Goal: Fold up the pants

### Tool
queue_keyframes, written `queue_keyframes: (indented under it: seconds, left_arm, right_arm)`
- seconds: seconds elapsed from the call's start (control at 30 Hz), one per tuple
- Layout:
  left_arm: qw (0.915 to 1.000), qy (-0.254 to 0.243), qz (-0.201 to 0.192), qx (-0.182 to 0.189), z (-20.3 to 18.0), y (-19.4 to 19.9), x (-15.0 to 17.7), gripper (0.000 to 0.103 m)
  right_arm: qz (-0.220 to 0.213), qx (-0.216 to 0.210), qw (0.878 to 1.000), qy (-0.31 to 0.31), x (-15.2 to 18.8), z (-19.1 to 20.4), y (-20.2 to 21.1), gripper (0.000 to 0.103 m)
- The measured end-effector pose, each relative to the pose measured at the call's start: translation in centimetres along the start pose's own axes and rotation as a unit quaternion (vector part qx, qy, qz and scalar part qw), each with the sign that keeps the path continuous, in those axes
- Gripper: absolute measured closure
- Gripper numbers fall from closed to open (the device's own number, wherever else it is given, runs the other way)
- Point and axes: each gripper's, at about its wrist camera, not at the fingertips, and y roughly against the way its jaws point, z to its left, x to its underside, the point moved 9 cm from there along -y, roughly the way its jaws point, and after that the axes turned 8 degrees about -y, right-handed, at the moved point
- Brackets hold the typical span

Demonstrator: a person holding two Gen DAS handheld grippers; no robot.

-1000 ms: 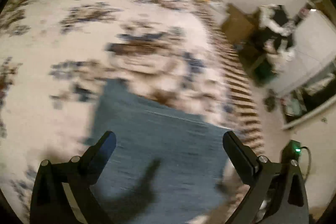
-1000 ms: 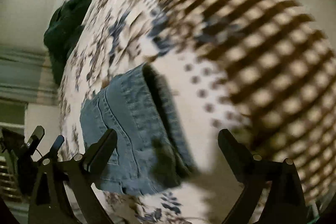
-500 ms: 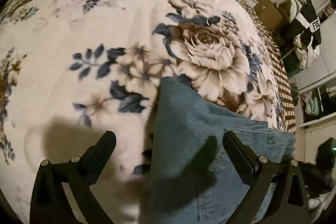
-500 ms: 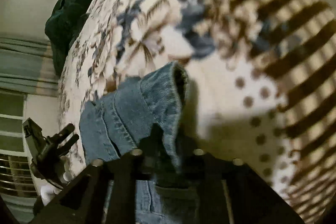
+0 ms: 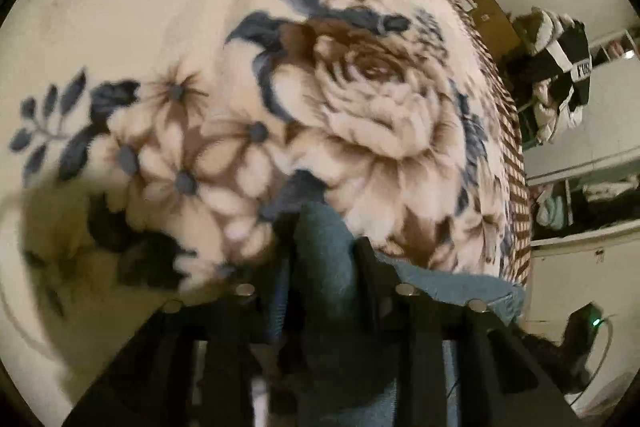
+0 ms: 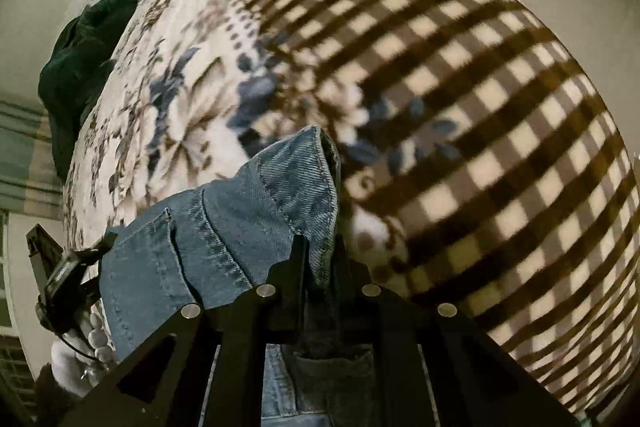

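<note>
We see the left tongs [image 5: 322,247] clenched on a bunched ridge of the pants [image 5: 326,267], the two black fingers [image 5: 366,267] drawn close together with blue denim squeezed up between them; the cloth rises in a narrow hump past the fingertips and spreads flatter to the right along the bed's edge. The right tongs [image 6: 320,251] are likewise pinched tight on the pants [image 6: 248,223], gripping a fold at the edge where the fabric stands up in a peak; we can make out a seam with double stitching, a pocket corner to the left of the fingers [image 6: 298,259] and another pocket below them.

The pants lie on the bed, on a cream blanket [image 5: 360,115] printed with large brown and blue flowers; toward the bed's side the print turns to a brown and cream check [image 6: 460,107]. In the right wrist view the left tongs [image 6: 64,279] show at the left edge, held by a white-gloved hand [image 6: 70,363], near the far end of the denim; a dark green heap [image 6: 84,51] sits on the bed's far side. Beyond the bed we see shelves with piled clothes [image 5: 560,75], blurred.
</note>
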Motion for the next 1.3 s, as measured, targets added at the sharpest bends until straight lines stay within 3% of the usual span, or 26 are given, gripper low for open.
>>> queue_keyframes:
  seconds: [0.13,0.2,0.23,0.27,0.3,0.33,0.47,0.63,0.77,0.83,0.9,1.1,1.2,1.3]
  left_arm:
    - [0.9998,0.015,0.001,0.011,0.0,1.0,-0.3,0.073]
    - [0.9995,0.024,0.000,0.020,-0.4,2.7,0.2,0.071]
    - [0.9994,0.025,-0.004,0.025,-0.6,3.3,0.5,0.060]
    - [0.9994,0.022,-0.015,0.023,-0.9,4.6,1.1,0.031]
    - [0.9995,0.017,-0.020,0.016,-1.1,5.2,1.6,0.014]
    - [0.9996,0.008,-0.025,0.004,-1.5,6.0,2.5,0.002]
    - [0.9979,-0.022,-0.022,-0.057,-3.2,7.5,7.6,0.002]
    - [0.9929,-0.038,0.031,-0.108,-4.1,5.0,13.8,0.002]
    - [0.9934,-0.033,0.034,-0.104,-4.3,3.7,15.3,0.002]
    - [0.9936,-0.031,0.032,-0.104,-4.3,3.5,15.4,0.002]
    - [0.9936,-0.031,0.032,-0.104,-4.1,3.4,15.5,0.002]
    - [0.9940,-0.033,0.033,-0.099,-4.3,3.3,15.7,0.002]
    - [0.9939,-0.037,0.039,-0.096,-4.4,3.1,15.9,0.002]
    - [0.9941,-0.035,0.037,-0.095,-4.4,3.2,15.9,0.002]
  right_arm:
    - [0.022,0.000,1.000,-0.013,0.0,-0.5,-0.8,0.084]
    - [0.048,-0.021,0.998,-0.025,0.1,-0.3,-0.4,0.055]
    - [0.055,-0.032,0.998,-0.028,0.4,0.0,0.0,0.047]
    - [0.056,-0.043,0.997,-0.031,0.7,-0.2,1.0,0.033]
    - [0.053,-0.052,0.997,-0.034,1.2,-0.4,1.9,0.028]
    - [0.050,-0.056,0.996,-0.039,1.8,-0.8,2.8,0.028]
    - [0.053,-0.048,0.993,-0.096,6.0,-3.8,4.1,0.028]
    - [0.081,-0.098,0.975,-0.180,10.7,-5.5,1.8,0.028]
    - [0.071,-0.142,0.963,-0.218,11.5,-5.7,0.2,0.028]
    - [0.069,-0.137,0.963,-0.222,11.8,-5.9,-0.6,0.028]
    - [0.063,-0.134,0.962,-0.229,12.0,-6.1,-1.0,0.042]
    - [0.048,-0.118,0.970,-0.209,12.6,-5.1,-1.0,0.068]
    - [0.041,-0.100,0.972,-0.208,12.7,-4.9,-0.3,0.075]
    - [0.038,-0.080,0.978,-0.189,12.4,-4.1,0.1,0.075]
